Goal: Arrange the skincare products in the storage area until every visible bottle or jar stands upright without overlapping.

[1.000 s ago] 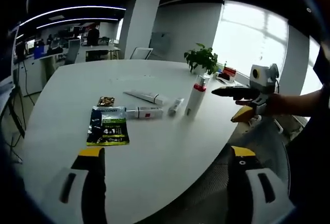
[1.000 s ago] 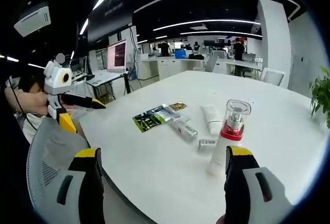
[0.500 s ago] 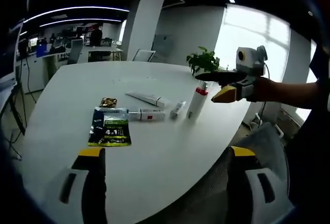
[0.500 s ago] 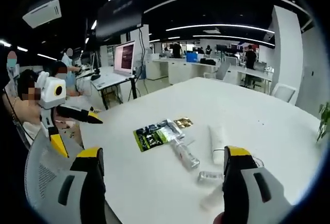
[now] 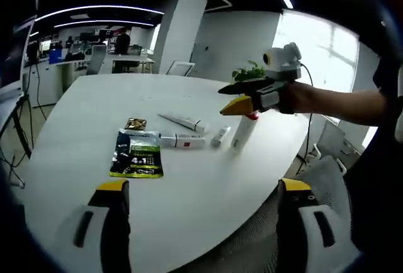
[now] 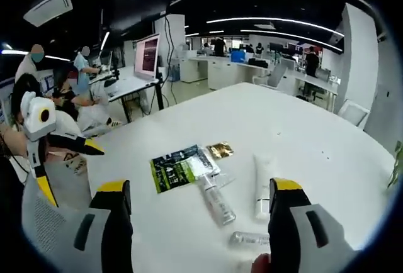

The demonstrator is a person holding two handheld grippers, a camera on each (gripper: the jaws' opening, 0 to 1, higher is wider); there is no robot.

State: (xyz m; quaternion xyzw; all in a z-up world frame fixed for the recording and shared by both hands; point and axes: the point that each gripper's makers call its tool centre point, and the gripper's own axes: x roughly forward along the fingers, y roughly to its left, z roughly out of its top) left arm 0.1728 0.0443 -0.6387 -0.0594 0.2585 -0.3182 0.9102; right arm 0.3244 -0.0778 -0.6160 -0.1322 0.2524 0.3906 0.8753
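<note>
So the products sit mid-way across the big white oval bench point(image 5: 189, 191). In the left gripper view the tall white pump bottle with the red collar point(image 5: 242, 133) stands upright at about 1 o'clock from centre. The right gripper point(image 5: 234, 97) hangs just above it, and I can't tell whether its jaws are apart or together from here. Lying flat next to the bottle: a small clear vial point(image 6: 249, 240), a white bottle with a red label point(image 5: 181, 141) and a long white squeeze tube point(image 6: 262, 185). At 9 o'clock of those are the green and black foil sachet point(image 6: 171, 172) and a little gold packet point(image 6: 219, 150).

The left gripper point(image 5: 198, 191) hangs back over the near bench edge with its jaws spread wide, holding nothing.

My guess on handling: all light plastic, the bottles stiff and a bit slick, so grab them around the mid-body. The tube looks soft and will probably only stand on its cap end. The vial is narrow and tippy.

The bench is glossy and smooth. It's an open office with desks, monitors, people seated at 9 o'clock, and a potted plant point(image 5: 249, 73) by the window.
</note>
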